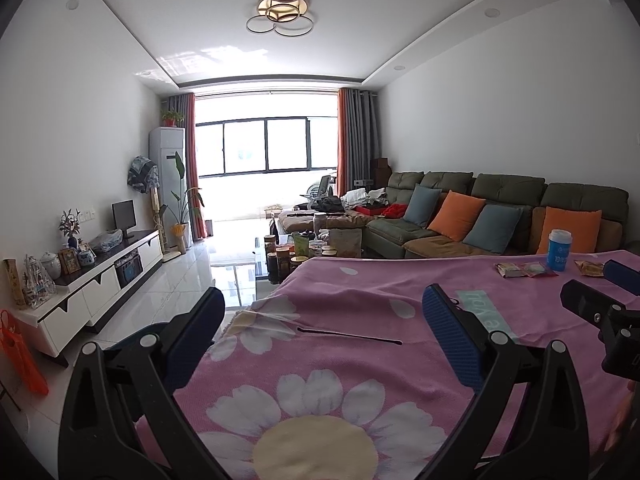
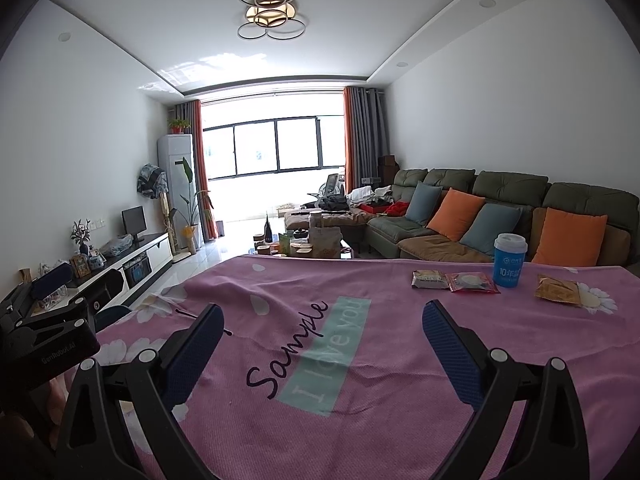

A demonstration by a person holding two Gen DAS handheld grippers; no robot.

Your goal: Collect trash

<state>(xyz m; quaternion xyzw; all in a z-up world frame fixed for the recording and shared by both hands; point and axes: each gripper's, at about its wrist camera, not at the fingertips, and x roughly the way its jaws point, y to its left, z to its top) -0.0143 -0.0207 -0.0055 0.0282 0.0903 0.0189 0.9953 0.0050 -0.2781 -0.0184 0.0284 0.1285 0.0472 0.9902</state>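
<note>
A pink woven blanket with white daisies (image 2: 280, 288) covers the table, printed with "Sample" in dark script and a teal band reading "I love you" (image 2: 332, 352). The room beyond is a bright living room: along the left wall runs a low white TV cabinet with a dark top (image 2: 132, 256) carrying a small black monitor (image 2: 134, 219) and ornaments, then a tall white floor air conditioner (image 2: 176, 184) by the orange and grey curtains at the wide window. In the middle a glass coffee table crowded with jars and packets (image 2: 304, 246) stands on the glossy tiled floor, and on the right a long olive-green sofa (image 2: 512, 188) holds blue and orange cushions.

On the far right part of the blanket lie the pieces of trash: a brown-and-white snack wrapper (image 2: 430, 280), touching it a red snack wrapper (image 2: 472, 282), then an upright blue paper cup with a white lid (image 2: 509, 259) just beside the red one, and, set apart further right, a golden-brown snack wrapper (image 2: 559, 290). What the cup holds cannot be seen.

The left gripper (image 1: 320, 312) hovers over the blanket's left edge, blue-padded fingers spread wide, grasping nothing. The right gripper (image 2: 322, 322) is beside it over the printed words, also spread wide and empty, well short of the wrappers.
</note>
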